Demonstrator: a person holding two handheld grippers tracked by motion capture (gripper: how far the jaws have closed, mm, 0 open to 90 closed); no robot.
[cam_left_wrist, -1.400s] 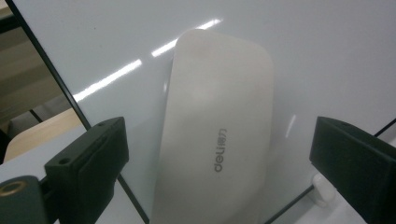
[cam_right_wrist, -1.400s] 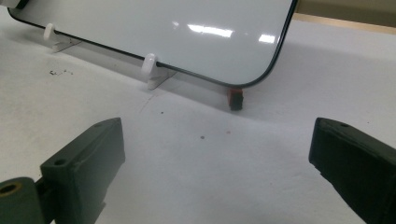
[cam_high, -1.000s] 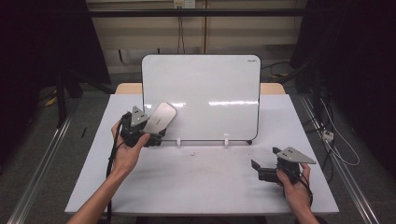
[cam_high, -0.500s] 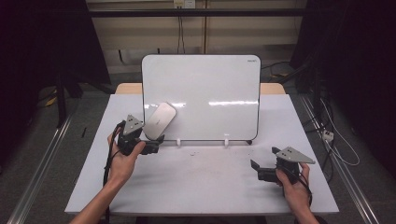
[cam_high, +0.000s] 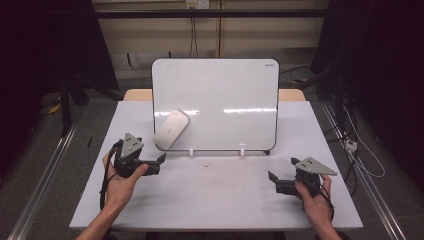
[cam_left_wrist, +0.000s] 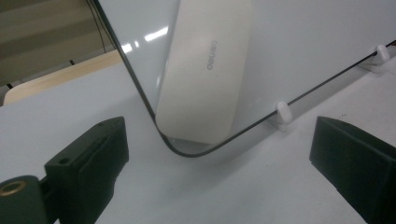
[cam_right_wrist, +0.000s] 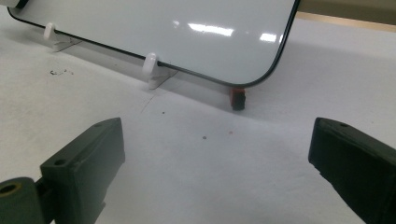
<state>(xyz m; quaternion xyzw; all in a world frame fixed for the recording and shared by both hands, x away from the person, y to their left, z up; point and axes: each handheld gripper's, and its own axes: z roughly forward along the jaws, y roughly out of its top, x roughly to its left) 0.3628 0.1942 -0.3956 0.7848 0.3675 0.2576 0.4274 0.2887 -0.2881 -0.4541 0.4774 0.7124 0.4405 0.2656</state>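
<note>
A whiteboard (cam_high: 225, 95) stands upright on small white clips (cam_high: 191, 153) at the table's middle. A white oblong eraser (cam_high: 171, 129) clings to its lower left corner, tilted; in the left gripper view the eraser (cam_left_wrist: 205, 70) sits just ahead, above the board's rounded corner. My left gripper (cam_high: 161, 160) is open, low on the table, a short way left of and below the eraser, with nothing between its jaws (cam_left_wrist: 210, 177). My right gripper (cam_high: 272, 177) rests open near the front right, facing the whiteboard's (cam_right_wrist: 187, 32) lower right corner.
A small red and black object (cam_right_wrist: 238, 99) lies under the board's right corner. Dark specks (cam_high: 210, 165) dot the white table (cam_high: 210, 200) in front of the board. Metal rails run along both sides on the floor, and cables (cam_high: 360, 150) trail at the right.
My left gripper has let go of the eraser and drawn back down and left to the table. The eraser stays stuck on the board. The right gripper has not moved.
</note>
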